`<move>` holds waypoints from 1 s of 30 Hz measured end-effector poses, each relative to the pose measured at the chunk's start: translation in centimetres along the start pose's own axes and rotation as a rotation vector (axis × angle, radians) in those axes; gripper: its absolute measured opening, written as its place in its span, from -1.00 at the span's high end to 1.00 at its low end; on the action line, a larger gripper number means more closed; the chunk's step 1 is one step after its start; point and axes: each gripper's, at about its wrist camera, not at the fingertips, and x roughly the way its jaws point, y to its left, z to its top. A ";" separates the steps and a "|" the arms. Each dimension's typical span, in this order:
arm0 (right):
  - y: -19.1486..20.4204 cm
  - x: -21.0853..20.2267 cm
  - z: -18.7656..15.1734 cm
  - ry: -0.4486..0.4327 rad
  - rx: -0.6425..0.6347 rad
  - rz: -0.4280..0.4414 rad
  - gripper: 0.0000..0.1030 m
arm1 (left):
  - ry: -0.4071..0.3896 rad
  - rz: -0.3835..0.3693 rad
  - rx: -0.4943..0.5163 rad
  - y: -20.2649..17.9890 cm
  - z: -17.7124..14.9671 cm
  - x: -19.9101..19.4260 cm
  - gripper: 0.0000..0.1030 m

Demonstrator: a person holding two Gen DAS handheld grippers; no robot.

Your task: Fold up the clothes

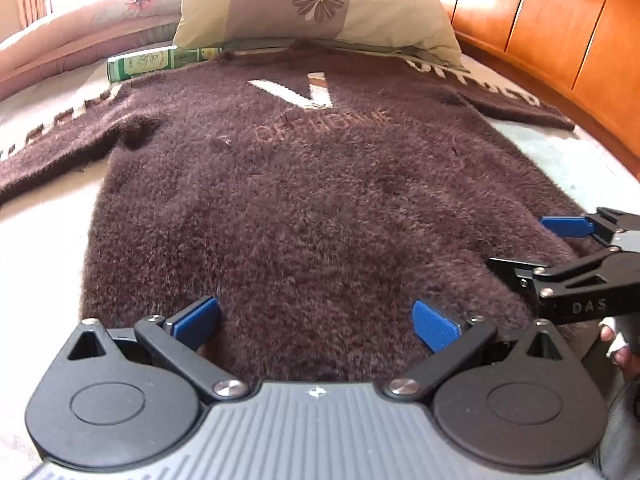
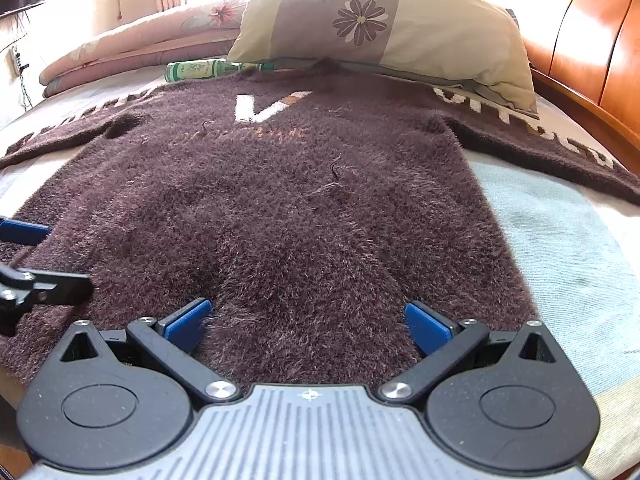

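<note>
A fuzzy dark brown sweater (image 1: 304,208) (image 2: 288,208) lies flat on the bed, sleeves spread to both sides, a white V mark (image 1: 300,90) near its collar. My left gripper (image 1: 316,322) is open over the sweater's near hem, towards its left half, with nothing between the blue pads. My right gripper (image 2: 308,322) is open too, over the hem's right half. Each gripper shows in the other's view: the right gripper (image 1: 532,248) at the right edge, the left gripper (image 2: 36,256) at the left edge. Fingertips of a hand (image 1: 618,344) show under the right gripper.
A floral pillow (image 1: 320,4) (image 2: 380,24) rests on the sweater's collar. A green bottle (image 1: 160,63) (image 2: 200,70) lies left of the pillow. A folded pink quilt (image 2: 140,46) sits at far left. An orange wooden headboard (image 1: 560,32) (image 2: 592,48) runs along the right. Pale bedsheet (image 2: 568,248) surrounds the sweater.
</note>
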 end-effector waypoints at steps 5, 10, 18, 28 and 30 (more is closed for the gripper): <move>0.1 0.0 0.1 0.004 0.003 -0.006 -1.00 | -0.005 -0.082 -0.107 2.2 0.6 -0.7 -0.99; 0.2 0.1 0.3 0.017 0.011 -0.018 -1.00 | -0.048 -0.097 -0.204 5.3 2.0 -1.1 -0.99; 0.2 0.3 1.4 0.081 0.015 -0.021 -1.00 | -0.186 0.013 -0.282 13.2 3.9 -3.9 -0.99; 1.8 -2.3 5.2 0.019 0.160 0.071 -1.00 | -0.288 0.212 -0.474 27.1 2.1 -5.2 -0.99; 3.3 -2.6 6.5 0.011 0.147 0.100 -1.00 | -0.282 0.222 -0.513 29.0 1.1 -4.6 -0.99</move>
